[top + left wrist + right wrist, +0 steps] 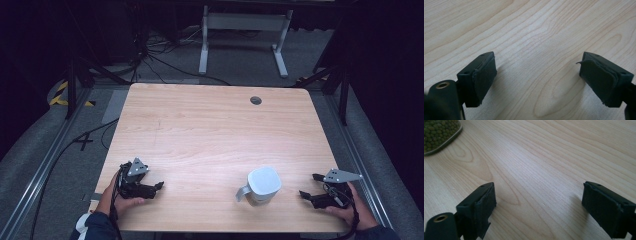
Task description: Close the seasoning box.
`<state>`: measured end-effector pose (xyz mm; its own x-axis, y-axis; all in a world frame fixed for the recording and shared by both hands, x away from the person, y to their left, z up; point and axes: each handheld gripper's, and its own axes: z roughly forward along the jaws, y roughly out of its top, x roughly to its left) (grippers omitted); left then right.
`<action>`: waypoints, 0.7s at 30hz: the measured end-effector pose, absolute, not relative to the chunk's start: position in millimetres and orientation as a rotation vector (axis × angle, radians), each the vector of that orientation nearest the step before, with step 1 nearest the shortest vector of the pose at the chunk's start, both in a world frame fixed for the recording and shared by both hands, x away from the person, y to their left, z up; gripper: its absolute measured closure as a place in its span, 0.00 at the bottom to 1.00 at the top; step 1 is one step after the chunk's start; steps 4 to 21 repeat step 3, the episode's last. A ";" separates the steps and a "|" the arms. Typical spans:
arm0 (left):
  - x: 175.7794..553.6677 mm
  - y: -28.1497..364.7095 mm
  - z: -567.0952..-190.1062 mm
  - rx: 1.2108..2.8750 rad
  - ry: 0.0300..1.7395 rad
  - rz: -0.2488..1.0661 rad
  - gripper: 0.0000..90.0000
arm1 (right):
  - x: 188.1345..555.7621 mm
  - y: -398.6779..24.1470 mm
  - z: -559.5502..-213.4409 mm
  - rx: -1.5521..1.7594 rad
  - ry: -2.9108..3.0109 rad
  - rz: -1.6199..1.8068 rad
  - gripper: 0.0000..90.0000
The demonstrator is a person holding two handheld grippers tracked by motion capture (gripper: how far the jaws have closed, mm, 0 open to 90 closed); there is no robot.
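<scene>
Jug (261, 185) with lid, on surface (210, 125) near front edge, just left of right gripper (311, 191). Both grippers released, empty; left gripper (156, 187) well apart. Likely start step. Next: right closes in on jug; handle faces left.

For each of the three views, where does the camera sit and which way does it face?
High view: above the person's side, facing forward and down on the table; both hands, left gripper and right gripper show.
Left gripper view: on the left gripper, facing bare wood between open jaws.
Right gripper view: on the right gripper, open jaws, container of green beans at top left.
Both gripper views share the table's wood.
</scene>
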<state>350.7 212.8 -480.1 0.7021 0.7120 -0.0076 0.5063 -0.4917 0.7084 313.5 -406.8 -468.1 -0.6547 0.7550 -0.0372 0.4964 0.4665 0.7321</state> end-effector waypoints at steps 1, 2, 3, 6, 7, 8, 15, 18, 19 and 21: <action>350.7 212.8 -480.1 2.200 0.924 0.374 0.16 | 313.5 -406.8 -468.1 1.056 2.363 1.006 0.13; 350.7 212.8 -480.2 2.200 0.924 0.374 0.16 | 313.5 -406.8 -468.1 1.055 2.363 1.006 0.13; 351.0 212.8 -480.3 2.199 0.921 0.378 0.16 | 313.5 -406.8 -468.1 1.056 2.363 1.006 0.13; 351.0 212.8 -480.3 2.199 0.921 0.378 0.16 | 313.5 -406.8 -468.1 1.056 2.363 1.006 0.13; 351.0 212.8 -480.3 2.199 0.921 0.378 0.16 | 313.5 -406.8 -468.1 1.056 2.363 1.006 0.13; 351.0 212.8 -480.3 2.199 0.921 0.378 0.16 | 313.5 -406.8 -468.1 1.056 2.363 1.006 0.13; 351.0 212.8 -480.3 2.199 0.921 0.378 0.16 | 313.5 -406.8 -468.1 1.056 2.363 1.006 0.13; 351.0 212.8 -480.3 2.199 0.921 0.378 0.16 | 313.5 -406.8 -468.1 1.056 2.363 1.006 0.13; 351.0 212.8 -480.3 2.199 0.921 0.378 0.16 | 313.5 -406.8 -468.1 1.056 2.363 1.006 0.13; 351.0 212.8 -480.3 2.199 0.921 0.378 0.16 | 313.5 -406.8 -468.1 1.056 2.363 1.006 0.13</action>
